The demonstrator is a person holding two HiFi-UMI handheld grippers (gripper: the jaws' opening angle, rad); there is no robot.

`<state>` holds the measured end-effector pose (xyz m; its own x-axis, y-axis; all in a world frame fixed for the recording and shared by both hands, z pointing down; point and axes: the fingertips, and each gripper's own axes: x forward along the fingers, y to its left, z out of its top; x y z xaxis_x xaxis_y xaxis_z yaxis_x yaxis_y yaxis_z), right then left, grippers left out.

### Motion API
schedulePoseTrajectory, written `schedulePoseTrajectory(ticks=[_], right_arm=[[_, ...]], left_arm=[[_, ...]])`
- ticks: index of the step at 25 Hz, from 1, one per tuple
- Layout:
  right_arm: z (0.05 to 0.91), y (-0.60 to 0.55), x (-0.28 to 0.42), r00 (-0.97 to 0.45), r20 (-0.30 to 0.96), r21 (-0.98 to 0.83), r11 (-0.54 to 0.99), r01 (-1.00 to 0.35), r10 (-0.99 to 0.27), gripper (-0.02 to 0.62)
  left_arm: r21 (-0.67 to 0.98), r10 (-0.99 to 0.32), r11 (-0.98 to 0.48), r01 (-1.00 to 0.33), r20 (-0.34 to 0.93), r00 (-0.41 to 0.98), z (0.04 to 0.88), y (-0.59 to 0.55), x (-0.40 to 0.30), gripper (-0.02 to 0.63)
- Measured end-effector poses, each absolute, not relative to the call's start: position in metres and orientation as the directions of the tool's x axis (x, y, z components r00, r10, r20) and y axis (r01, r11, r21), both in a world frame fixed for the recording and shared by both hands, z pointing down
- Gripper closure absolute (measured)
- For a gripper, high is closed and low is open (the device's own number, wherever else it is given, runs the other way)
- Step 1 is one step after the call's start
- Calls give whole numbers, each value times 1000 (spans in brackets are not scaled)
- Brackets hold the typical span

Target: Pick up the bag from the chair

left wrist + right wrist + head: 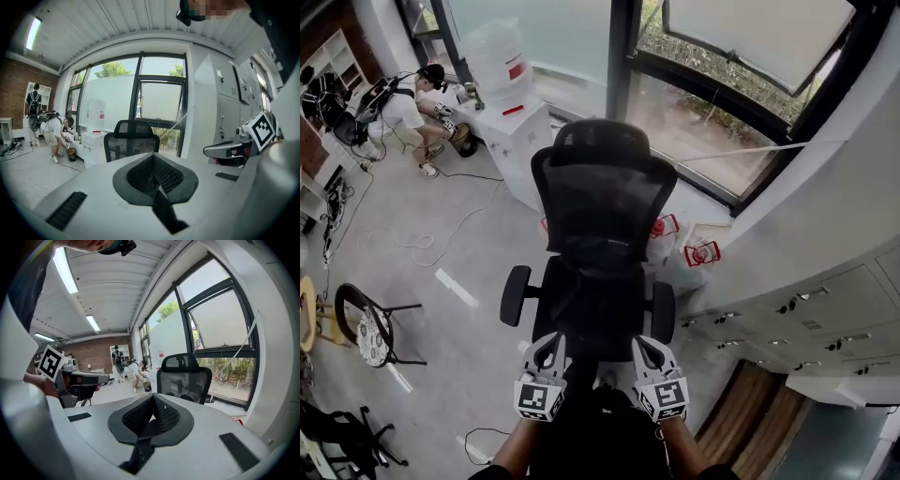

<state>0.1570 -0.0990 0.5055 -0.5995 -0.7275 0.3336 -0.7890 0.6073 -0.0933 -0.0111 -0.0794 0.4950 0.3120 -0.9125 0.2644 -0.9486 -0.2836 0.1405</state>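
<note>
A black mesh office chair (600,216) stands in front of me, facing away from the window; its seat (602,305) looks bare. Below it in the head view a black bag (586,422) hangs between my two grippers, close to my body. My left gripper (553,342) and right gripper (643,344) sit side by side just above it. The left gripper (153,161) has its pads together on a dark strap (164,213). The right gripper (153,405) is likewise shut on a dark strap (140,448). Most of the bag is hidden below the jaws.
A white cabinet (520,131) with a water jug stands at the back left, where a person (403,112) crouches. Red-and-white items (701,251) lie by the window. Grey lockers (806,309) line the right. A small stool (366,328) is at the left.
</note>
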Motion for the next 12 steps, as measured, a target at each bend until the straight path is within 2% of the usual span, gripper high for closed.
schedulePoseTrajectory(ticks=[12], right_arm=[[587, -236, 137, -548, 498, -105, 580, -808, -673, 595]], left_arm=[[167, -869, -265, -950, 386, 310, 576, -228, -42, 609]])
